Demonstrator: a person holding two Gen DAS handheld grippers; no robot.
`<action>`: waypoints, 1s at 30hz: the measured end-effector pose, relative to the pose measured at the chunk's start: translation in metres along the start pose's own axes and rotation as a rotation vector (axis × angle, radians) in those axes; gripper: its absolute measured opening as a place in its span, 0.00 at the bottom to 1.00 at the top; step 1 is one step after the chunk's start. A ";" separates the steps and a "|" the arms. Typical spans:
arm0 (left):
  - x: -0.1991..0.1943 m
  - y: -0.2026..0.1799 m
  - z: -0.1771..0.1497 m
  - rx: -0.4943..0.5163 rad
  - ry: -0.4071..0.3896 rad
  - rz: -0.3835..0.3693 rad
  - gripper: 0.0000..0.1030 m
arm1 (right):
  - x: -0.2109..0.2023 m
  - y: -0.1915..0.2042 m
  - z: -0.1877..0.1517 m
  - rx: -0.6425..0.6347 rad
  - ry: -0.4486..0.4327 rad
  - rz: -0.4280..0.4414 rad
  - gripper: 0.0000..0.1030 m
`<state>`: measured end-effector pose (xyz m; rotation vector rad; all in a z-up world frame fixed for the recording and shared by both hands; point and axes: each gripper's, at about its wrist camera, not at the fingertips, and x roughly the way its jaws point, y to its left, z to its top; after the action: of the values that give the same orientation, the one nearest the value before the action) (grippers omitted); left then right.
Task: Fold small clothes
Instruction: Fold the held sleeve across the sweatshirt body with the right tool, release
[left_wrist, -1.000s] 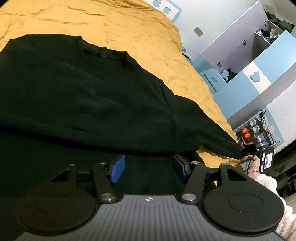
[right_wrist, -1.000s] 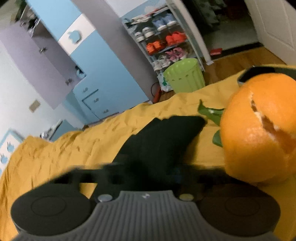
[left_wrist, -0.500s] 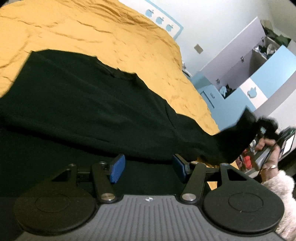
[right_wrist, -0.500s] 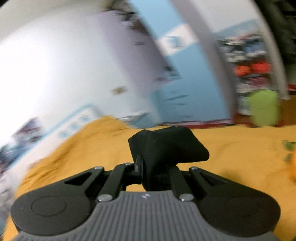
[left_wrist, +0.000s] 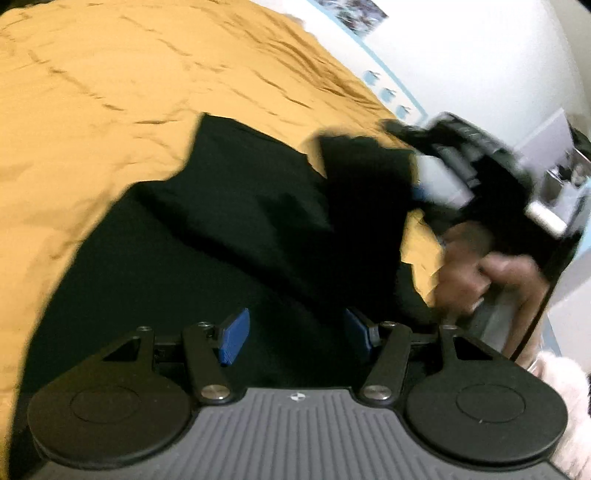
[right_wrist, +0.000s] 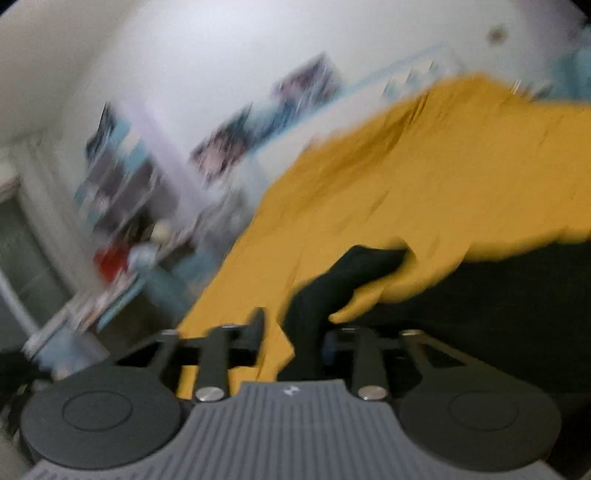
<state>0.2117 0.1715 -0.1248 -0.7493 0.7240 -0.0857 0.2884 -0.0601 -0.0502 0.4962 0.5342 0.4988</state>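
Two jaws apart, black garment (left_wrist: 229, 206) between left gripper (left_wrist: 295, 334) jaws

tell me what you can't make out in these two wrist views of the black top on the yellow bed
- Right gripper, right wrist view: motion blur; black sleeve runs between the fingers, grip unclear.
- Black top, left wrist view: near hem hidden behind the open left gripper.
- Right hand, left wrist view: smeared by motion.
- Wall pictures, right wrist view: too blurred to read.

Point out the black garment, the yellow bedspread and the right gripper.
black garment (left_wrist: 236, 206): left wrist view, flat body panel.
yellow bedspread (left_wrist: 110, 92): left wrist view, bare wrinkled area.
right gripper (right_wrist: 291, 339): right wrist view, between its fingertips.
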 end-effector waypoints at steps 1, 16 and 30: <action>-0.001 0.004 0.001 -0.015 -0.003 0.011 0.66 | 0.013 0.003 -0.013 -0.014 0.076 0.004 0.53; 0.058 0.026 0.055 -0.168 -0.116 0.030 0.66 | -0.137 -0.165 0.020 0.065 0.025 -0.295 0.62; 0.042 0.039 0.057 -0.124 -0.164 0.146 0.66 | -0.155 -0.247 0.019 0.473 -0.008 -0.260 0.58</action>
<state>0.2722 0.2211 -0.1451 -0.8089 0.6287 0.1527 0.2603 -0.3427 -0.1199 0.8655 0.7017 0.1158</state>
